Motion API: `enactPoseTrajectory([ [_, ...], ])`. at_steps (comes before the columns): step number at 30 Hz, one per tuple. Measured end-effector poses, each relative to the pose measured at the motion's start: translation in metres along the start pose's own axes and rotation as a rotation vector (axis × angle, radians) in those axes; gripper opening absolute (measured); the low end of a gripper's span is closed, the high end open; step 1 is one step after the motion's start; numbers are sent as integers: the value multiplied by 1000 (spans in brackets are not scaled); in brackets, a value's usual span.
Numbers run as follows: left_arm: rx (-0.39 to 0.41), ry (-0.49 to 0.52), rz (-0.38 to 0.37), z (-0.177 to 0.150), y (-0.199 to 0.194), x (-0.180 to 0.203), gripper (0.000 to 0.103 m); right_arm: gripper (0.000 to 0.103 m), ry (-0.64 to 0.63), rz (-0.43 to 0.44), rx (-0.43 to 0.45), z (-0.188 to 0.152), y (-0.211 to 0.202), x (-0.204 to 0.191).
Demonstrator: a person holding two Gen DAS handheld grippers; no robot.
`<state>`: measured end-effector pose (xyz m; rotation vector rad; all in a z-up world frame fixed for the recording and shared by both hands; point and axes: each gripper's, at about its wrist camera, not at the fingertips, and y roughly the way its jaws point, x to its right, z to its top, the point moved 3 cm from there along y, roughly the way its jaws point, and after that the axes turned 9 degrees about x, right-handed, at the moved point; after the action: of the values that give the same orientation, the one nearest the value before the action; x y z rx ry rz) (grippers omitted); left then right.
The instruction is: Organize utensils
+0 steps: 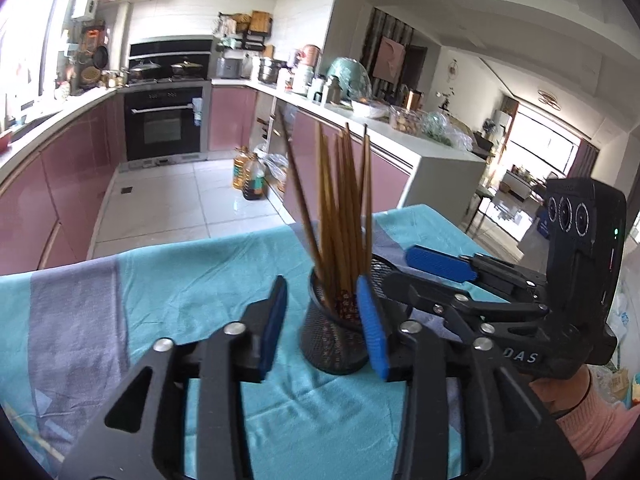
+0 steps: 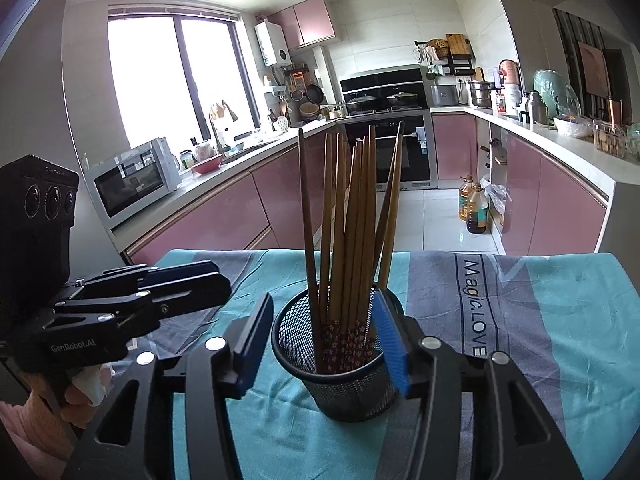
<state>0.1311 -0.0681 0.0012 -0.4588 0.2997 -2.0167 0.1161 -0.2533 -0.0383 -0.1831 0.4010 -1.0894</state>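
My left gripper [image 1: 322,322] and right gripper [image 2: 326,338] are both spread, pinching nothing, so bumping the mesh cup [image 2: 340,364] at twelve o'clock could tip the chopsticks [image 2: 352,216] out.

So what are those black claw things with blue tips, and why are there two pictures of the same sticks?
They are two grabbing tools, and a person holds one in each hand. Each tool has a small camera looking along its two fingers, so you get two pictures. One looks from the left gripper, the other from the right gripper. Each picture also shows the other tool off to the side. On the blue and grey tablecloth stands a black mesh cup full of wooden chopsticks. Both grippers are open. Neither one is holding anything; the cup simply stands in front of them.
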Motion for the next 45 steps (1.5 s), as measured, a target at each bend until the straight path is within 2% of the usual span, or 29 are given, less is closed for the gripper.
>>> enactPoseTrajectory([
  [1, 20, -1, 23, -1, -6, -4, 55, 67, -4, -5, 7, -2, -2, -1],
  [2, 40, -1, 44, -2, -12, -8, 64, 71, -10, -12, 15, -4, -4, -2],
  [4, 68, -6, 81, -6, -23, -13, 74, 85, -26, -30, 33, -7, -9, -4],
  [5, 83, -9, 101, -8, -28, -17, 82, 87, -28, -39, 42, -9, -11, -5],
  [8, 127, -24, 152, -14, -46, -25, 97, 96, -48, -66, 59, -13, -15, -8],
  [15, 210, -11, 254, -30, -77, -33, 97, 97, -68, -104, 124, -20, -31, -16],
  [24, 292, 1, 331, -40, -105, -29, 97, 97, -109, -138, 198, -23, -46, -33],
  [45, 377, 57, 405, -51, -140, -13, 97, 97, -133, -181, 276, -23, -68, -49],
])
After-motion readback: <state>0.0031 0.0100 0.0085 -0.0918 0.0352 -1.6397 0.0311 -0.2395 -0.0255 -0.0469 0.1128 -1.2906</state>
